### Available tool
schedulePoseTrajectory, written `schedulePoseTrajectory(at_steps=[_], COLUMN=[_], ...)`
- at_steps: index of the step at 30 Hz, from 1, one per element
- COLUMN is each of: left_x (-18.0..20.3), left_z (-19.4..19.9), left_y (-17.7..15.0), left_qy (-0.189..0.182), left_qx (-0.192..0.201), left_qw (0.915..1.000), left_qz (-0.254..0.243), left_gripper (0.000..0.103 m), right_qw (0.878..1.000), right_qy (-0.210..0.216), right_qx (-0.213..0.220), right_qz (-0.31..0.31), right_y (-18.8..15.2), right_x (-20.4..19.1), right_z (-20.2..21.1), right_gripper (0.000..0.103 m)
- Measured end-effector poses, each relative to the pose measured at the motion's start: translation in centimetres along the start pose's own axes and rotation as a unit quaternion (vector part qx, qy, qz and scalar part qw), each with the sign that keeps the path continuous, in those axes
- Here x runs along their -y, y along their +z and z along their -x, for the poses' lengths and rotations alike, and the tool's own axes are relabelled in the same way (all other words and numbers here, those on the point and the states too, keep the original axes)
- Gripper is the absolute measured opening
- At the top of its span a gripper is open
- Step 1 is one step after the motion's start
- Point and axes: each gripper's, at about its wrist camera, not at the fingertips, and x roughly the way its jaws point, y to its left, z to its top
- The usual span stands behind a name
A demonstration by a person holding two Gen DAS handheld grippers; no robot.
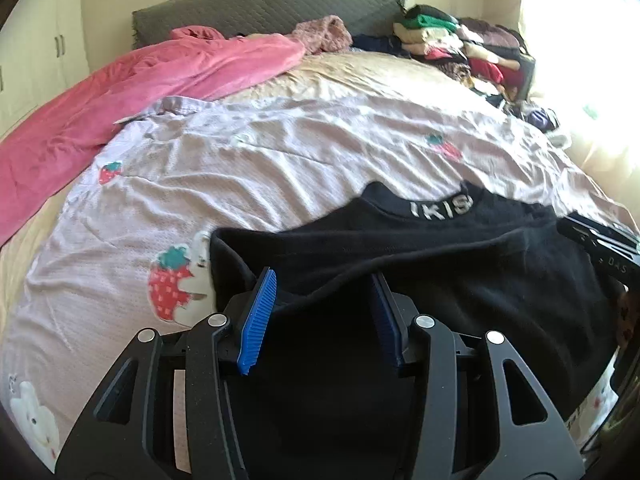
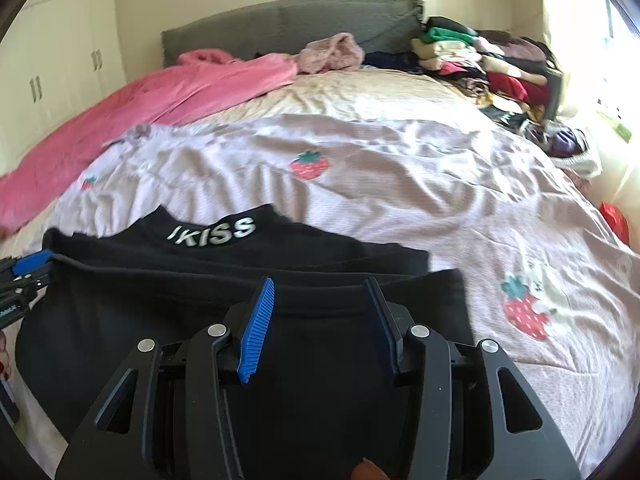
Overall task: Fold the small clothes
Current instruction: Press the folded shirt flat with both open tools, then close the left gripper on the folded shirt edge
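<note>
A black garment [image 1: 460, 280] with white "KISS" lettering at its collar lies on the pale strawberry-print sheet [image 1: 280, 168], its near half folded up toward the collar. My left gripper [image 1: 324, 280] is open, jaws wide apart, over the garment's left part by the folded edge. My right gripper [image 2: 320, 286] is open over the same garment [image 2: 280, 320], at its right part by the folded edge. The right gripper shows at the right edge of the left wrist view [image 1: 600, 248]; the left gripper shows at the left edge of the right wrist view [image 2: 24, 276].
A pink blanket [image 1: 140, 92] lies along the bed's left side. A stack of folded clothes [image 1: 460, 48] sits at the far right near the grey headboard [image 1: 260, 8]. A pink garment [image 2: 332, 54] lies by the headboard. Cupboards [image 2: 60, 60] stand at the left.
</note>
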Motion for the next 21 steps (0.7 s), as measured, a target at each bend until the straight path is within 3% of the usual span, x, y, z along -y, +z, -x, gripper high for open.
schedulePoseTrajectory(at_steps=[8,14,21], left_x=[-4.5,-7.2,-6.6], left_z=[0.5,-0.4,-2.8], left_y=[0.6,0.2,0.0], left_qy=[0.043,0.029,0.005], left_qx=[0.007,-0.015,-0.046], left_qw=[0.9979,0.9968,0.9969], left_qz=[0.048,0.073,0.063], left_gripper=[0.044,0.047,0.048], right_qw=[0.999,0.998,0.998], right_qy=[-0.036,-0.050,-0.049], right_qx=[0.000,-0.012,-0.044], right_qz=[-0.028,-0.023,-0.009], right_y=[-0.2,-0.4,-0.5], right_x=[3.7,5.3,5.9], right_z=[1.0,0.7,-1.5], right_gripper=[0.050,0.053,0.053])
